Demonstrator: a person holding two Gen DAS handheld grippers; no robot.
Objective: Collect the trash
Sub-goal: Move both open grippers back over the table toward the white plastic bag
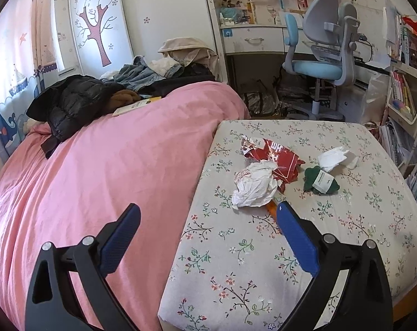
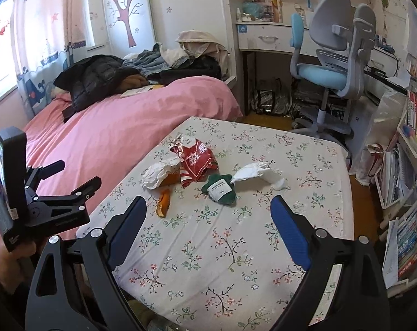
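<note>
Left wrist view looks along the left gripper [image 1: 207,218], whose blue-padded fingers [image 1: 296,242] are spread wide with nothing between them, hanging over the seam where a pink bedspread [image 1: 112,165] meets a floral sheet [image 1: 263,262]. The trash lies in a loose cluster on that floral sheet: a crumpled white paper ball [image 1: 254,183] nearest, touching a torn red wrapper [image 1: 274,157] behind it, with a strip of orange peel [image 1: 272,209] poking out from under the ball beside the right fingertip. To the right sit a green pouch with a white label [image 1: 320,180] and, just beyond it, a crumpled white tissue [image 1: 334,158].

Right wrist view shows the right gripper [image 2: 208,212] also with its fingers [image 2: 289,231] wide apart and empty, held low over the near part of the floral sheet [image 2: 208,262], short of the trash. From here the white paper ball [image 2: 157,175] leans on an orange piece behind it, the orange peel [image 2: 164,202] lies apart in front of it, the red wrapper [image 2: 197,162] sits in the middle, the green pouch [image 2: 219,189] just right of it, and the white tissue [image 2: 259,172] farthest right. The left gripper's body [image 2: 43,201] appears at the left edge, gripped by a hand [image 2: 12,256].

No bin or bag for the trash is visible. On the right, an open shelf rack [image 2: 412,143] holds upright books and stacked papers; clothes are heaped at the far end of the bed [image 2: 142,66].
</note>
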